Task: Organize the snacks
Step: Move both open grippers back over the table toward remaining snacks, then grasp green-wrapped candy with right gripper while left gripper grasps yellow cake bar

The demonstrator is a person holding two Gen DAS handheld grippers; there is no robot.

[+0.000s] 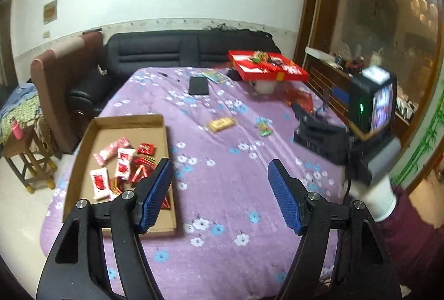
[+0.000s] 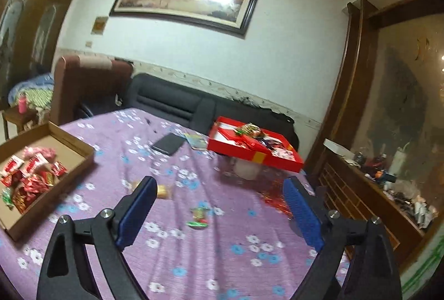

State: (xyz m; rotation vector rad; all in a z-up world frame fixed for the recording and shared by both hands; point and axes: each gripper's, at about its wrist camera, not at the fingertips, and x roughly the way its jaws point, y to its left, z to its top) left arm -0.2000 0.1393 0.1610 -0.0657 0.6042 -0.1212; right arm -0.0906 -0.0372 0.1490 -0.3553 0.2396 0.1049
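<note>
Spread wide and holding nothing, the left claw (image 1: 220,189) hangs above the purple floral surface (image 1: 236,175), beside the cardboard tray (image 1: 163,133) that holds red and white snack packets (image 1: 122,164). Also parted and bare, the right claw (image 2: 219,205) hovers over a small green-and-red candy (image 2: 198,216), with a tan biscuit pack (image 2: 165,191) just past its left finger. Farther back, a red gift box (image 2: 255,158) with more sweets rests on a white stand.
</note>
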